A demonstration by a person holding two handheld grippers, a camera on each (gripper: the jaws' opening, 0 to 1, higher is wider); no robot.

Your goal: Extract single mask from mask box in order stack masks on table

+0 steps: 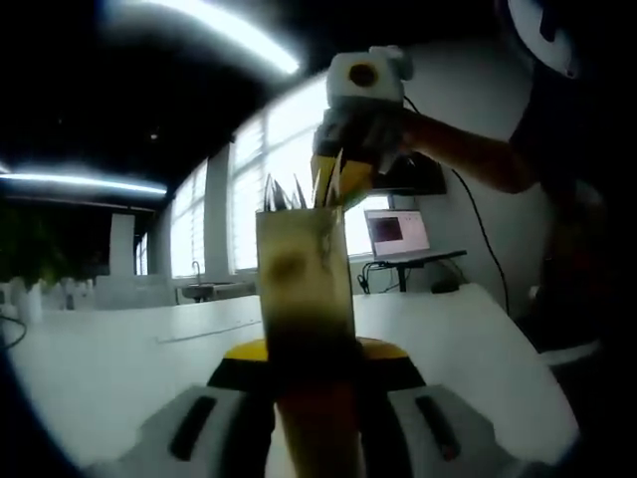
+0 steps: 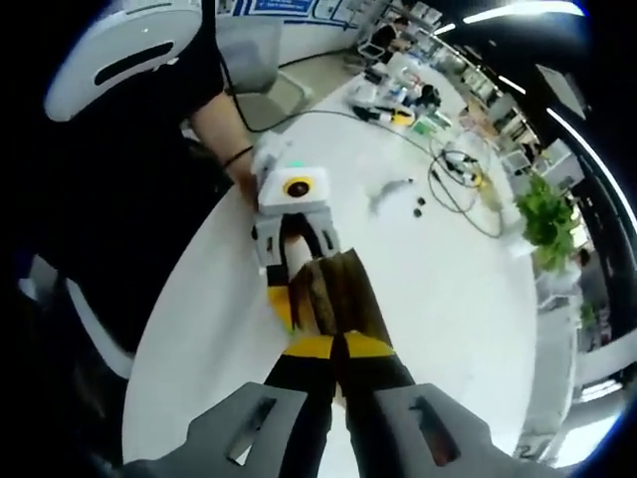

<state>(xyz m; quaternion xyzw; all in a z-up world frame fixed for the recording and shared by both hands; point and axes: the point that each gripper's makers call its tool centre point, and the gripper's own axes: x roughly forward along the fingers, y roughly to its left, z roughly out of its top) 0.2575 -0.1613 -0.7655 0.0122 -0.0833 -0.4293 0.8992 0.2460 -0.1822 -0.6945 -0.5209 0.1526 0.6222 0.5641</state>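
Left gripper view looks along its own jaws, and the left gripper (image 1: 311, 398) is clenched on the lower part of a tall brownish mask box (image 1: 304, 289), which stands upright between the jaws and rises above the white table (image 1: 119, 349). At the box's open top, thin pale mask edges (image 1: 287, 194) stick up. The right gripper (image 1: 338, 184) comes down from above onto that opening, with its yellow-tipped jaws at the top rim of the box, held by a person's hand (image 1: 373, 124) and forearm that reach in from the right; whether those jaws pinch a mask or stand apart there I cannot tell from this side. Beyond the far edge of the table an open laptop (image 1: 398, 234) sits on a small stand by the bright windows. In the right gripper view the right gripper (image 2: 338, 363) has its jaws drawn close together on the near end of the mask box (image 2: 333, 294), at the yellow tips, so it looks clenched on something at the box mouth, though the mask itself is too dark to make out. The left gripper (image 2: 294, 264) holds the far end of the box, over the near left part of the white table (image 2: 458, 289). Cables (image 2: 458, 184) and small items lie toward the table's far edge, with a green plant (image 2: 545, 214) beyond.
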